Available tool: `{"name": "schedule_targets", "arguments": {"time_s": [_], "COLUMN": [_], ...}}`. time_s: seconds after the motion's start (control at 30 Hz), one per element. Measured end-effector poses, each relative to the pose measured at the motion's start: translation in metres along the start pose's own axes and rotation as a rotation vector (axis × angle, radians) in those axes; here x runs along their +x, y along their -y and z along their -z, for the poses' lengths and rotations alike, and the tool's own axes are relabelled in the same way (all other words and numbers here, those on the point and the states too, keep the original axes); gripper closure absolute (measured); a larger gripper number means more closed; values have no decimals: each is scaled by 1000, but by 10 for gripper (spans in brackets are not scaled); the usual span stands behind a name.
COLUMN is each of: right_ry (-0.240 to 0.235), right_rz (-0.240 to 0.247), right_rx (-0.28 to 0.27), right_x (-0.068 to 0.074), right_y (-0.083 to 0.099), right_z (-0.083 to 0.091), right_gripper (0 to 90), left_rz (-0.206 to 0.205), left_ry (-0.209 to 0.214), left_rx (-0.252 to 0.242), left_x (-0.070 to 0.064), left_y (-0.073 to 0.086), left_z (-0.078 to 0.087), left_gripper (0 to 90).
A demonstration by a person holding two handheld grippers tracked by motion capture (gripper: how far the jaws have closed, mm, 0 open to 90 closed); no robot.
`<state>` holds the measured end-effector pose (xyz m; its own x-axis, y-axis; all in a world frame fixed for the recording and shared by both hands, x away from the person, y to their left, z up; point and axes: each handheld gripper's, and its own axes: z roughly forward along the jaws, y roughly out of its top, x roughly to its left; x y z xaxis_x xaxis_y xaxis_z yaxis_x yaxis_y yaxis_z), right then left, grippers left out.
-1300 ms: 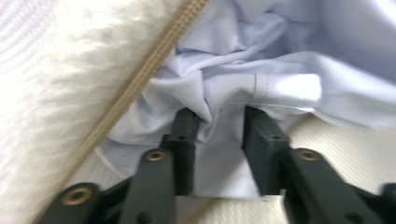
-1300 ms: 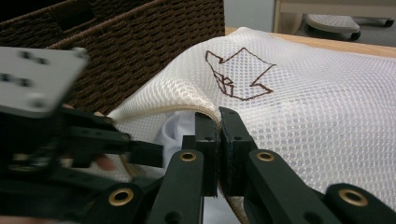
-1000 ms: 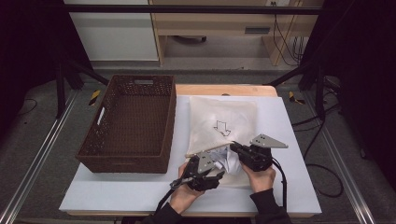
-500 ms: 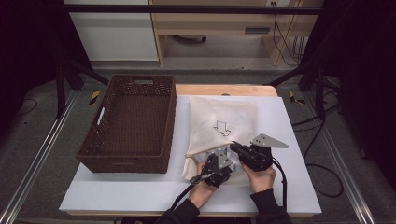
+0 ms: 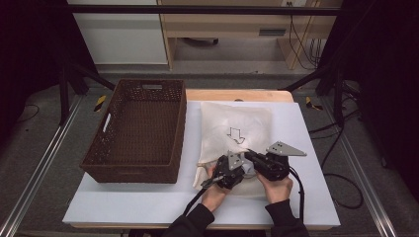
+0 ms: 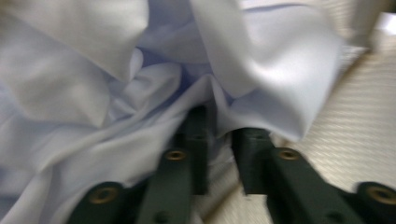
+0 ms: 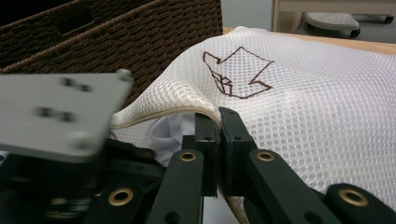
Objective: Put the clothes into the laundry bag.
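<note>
Mesh bag: a white mesh laundry bag with a brown arrow outline (image 5: 236, 129) lies flat on the white table top (image 5: 306, 197), just right of the dark brown wicker basket (image 5: 139, 129); its open near edge faces the person.
Bag contents: pale blue-white crumpled cloth (image 6: 140, 84) sits at the bag's mouth, bunched around the left gripper's jaw tips.
Left gripper (image 5: 230, 169): at the bag's near opening, touching the cloth; its jaws stand slightly apart with a fold of cloth (image 6: 215, 98) pushed between their tips.
Right gripper (image 7: 218, 116): just beside the left one, jaws pressed together on the bag's zip-hemmed upper edge (image 7: 187, 110), holding that edge lifted off the lower layer.
Relation: the bag's mouth lies directly at both grippers, the rest of the bag stretching away from them towards the table's far side.
Change: half a second ago the left gripper was lower and further left of the right one; now it has come up against it, into the opening.
</note>
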<state>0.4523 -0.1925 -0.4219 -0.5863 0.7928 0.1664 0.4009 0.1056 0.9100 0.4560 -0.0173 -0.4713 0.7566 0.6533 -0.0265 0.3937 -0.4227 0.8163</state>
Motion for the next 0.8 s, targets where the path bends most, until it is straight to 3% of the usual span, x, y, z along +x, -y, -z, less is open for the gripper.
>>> {"name": "schedule_targets", "arguments": {"time_s": [0.13,0.2,0.3,0.37,0.43,0.6,0.8], "right_ry": [-2,-3,-2,-1,-3,-6,-7], "right_rz": [6,7,8,4,8,10,11], "right_rx": [2,4,4,5,7,11,18], "right_x": [0,0,0,0,0,0,0], "right_y": [1,1,0,1,0,0,1], "right_z": [0,0,1,1,1,2,1], "right_gripper": [871,871,871,871,870,870,869], "left_rz": [-32,-27,-36,-22,-43,-11,30], "left_ry": [21,1,-15,-7,-52,-77,-53], "left_rx": [9,11,18,36,57,98,127], "left_x": [1,5,15,22,27,40,52], "left_y": [-1,-1,4,13,24,51,67], "left_z": [32,51,78,92,103,116,103], "left_gripper": [597,521,494,442,419,392,422]}}
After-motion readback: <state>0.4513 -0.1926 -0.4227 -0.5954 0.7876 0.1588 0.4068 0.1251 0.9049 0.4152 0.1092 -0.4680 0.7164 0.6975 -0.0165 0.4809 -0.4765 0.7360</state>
